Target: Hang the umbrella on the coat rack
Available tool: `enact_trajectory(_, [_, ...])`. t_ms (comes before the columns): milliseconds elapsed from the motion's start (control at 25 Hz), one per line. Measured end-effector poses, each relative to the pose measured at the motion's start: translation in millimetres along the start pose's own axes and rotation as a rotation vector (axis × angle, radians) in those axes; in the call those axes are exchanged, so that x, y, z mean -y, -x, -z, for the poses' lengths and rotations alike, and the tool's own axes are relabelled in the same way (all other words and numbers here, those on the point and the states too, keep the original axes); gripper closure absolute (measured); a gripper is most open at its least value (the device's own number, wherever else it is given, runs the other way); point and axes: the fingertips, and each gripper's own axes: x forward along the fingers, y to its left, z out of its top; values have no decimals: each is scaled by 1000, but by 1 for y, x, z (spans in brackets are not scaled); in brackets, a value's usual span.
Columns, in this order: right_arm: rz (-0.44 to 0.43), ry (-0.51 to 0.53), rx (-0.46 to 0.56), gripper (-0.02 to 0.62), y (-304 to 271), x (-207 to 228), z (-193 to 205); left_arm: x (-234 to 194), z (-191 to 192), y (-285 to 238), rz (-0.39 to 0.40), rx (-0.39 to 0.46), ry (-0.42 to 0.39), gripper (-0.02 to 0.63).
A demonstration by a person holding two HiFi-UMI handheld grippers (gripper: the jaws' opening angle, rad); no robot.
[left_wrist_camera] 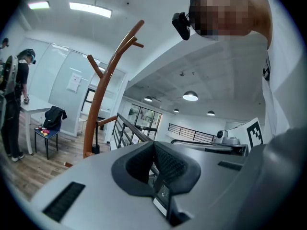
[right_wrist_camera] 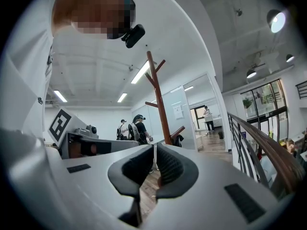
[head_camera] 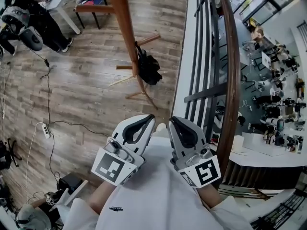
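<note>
The wooden coat rack rises from the plank floor ahead of me; it also shows in the left gripper view and the right gripper view. A black bundle, apparently the folded umbrella, hangs low on the rack near its legs. Both grippers are held close in front of the person's white shirt, well short of the rack. My left gripper is shut with nothing between its pads. My right gripper is also shut and empty.
A railing with a wooden handrail runs along the right, with a lower floor full of equipment beyond it. A person stands by a table at far left. A power strip and cables lie on the floor. A chair holds a dark jacket.
</note>
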Motion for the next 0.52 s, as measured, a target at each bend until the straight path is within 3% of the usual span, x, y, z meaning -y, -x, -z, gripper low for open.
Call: enact_trajectory(520, [-29,-46,-13,561,-2,-4,3,-1,4,0,3,-9,6,589])
